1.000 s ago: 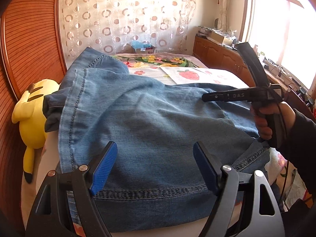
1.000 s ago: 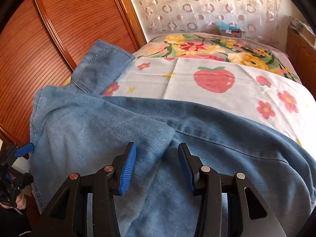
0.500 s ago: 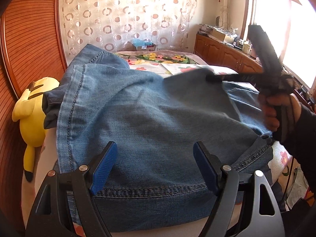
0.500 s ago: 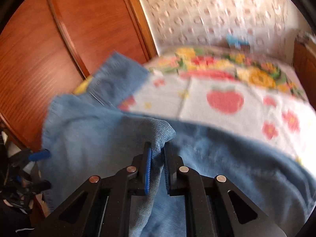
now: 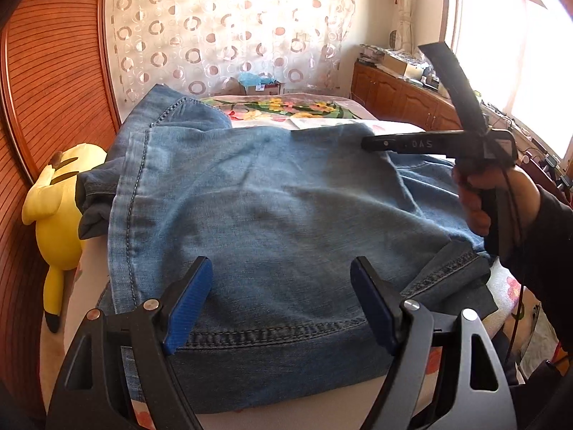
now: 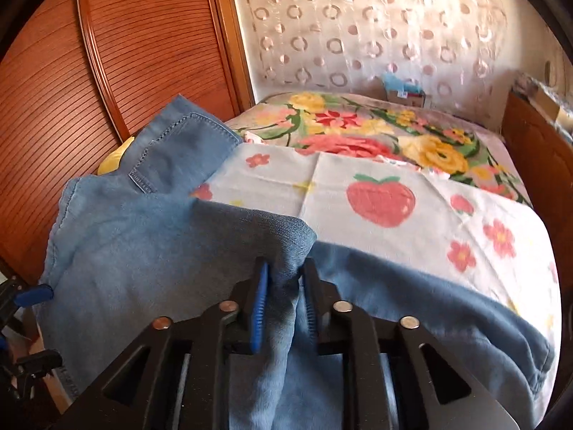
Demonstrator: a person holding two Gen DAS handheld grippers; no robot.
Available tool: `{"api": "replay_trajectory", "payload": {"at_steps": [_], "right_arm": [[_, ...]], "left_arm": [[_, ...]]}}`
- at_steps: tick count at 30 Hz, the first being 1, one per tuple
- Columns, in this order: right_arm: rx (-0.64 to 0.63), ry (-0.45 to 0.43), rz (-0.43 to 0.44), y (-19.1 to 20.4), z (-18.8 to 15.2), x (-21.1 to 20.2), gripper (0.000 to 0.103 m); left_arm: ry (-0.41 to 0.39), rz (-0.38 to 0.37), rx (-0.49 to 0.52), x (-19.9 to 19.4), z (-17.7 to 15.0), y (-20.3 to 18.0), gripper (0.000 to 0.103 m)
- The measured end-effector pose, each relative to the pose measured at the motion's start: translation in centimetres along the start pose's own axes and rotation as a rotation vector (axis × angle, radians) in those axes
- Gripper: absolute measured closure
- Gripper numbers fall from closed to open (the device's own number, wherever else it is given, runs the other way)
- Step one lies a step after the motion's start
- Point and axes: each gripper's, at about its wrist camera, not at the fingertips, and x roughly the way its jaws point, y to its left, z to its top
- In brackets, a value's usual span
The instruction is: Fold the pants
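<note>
Closed and just eased on a raised denim fold: right tool [image 6: 283, 299], pinching jeans [image 5: 272, 215] on the bed [image 6: 412, 193]. Left tool [image 5: 279, 304] wide open, empty, hovering over hem; leg running away toward headboard.

The right gripper [image 6: 283, 308] closed on a jeans [image 6: 143, 251] fold; its jaws just eased wider, lifting it.

Wide left tool [image 5: 279, 304] over jeans [image 5: 272, 222]

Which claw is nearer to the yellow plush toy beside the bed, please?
Left. The left claw hovers open over the jeans just beside the plush toy; the right claw pinches denim on the jeans' far side.
</note>
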Motion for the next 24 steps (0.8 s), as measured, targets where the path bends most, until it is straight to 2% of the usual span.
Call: {"api": "replay_trajectory", "payload": {"at_steps": [2, 8, 15, 19, 24], "right_arm": [[-0.002, -0.019, -0.007, -0.3, -0.6, -1.7, 0.066], [0.018, -0.063, -0.038, -0.9, -3.6, -7.3, 0.064], [0.035, -0.090, -0.088, -2.9, -9.3, -12.6, 0.053], [0.064, -0.111, -0.117, -4.9, -11.6, -15.3, 0.053], [0.106, -0.142, -0.167, -8.3, -12.0, -17.1, 0.053]], "left_arm": [[-0.002, -0.002, 0.005, 0.0, 0.1, -0.2, 0.023], [-0.013, -0.011, 0.018, -0.1, 0.3, -0.7, 0.023], [-0.022, -0.029, 0.038, -0.1, 0.6, -2.1, 0.023], [-0.021, -0.041, 0.057, 0.2, 0.8, -3.3, 0.023], [-0.026, -0.055, 0.064, 0.9, 1.5, -4.7, 0.023]]}}
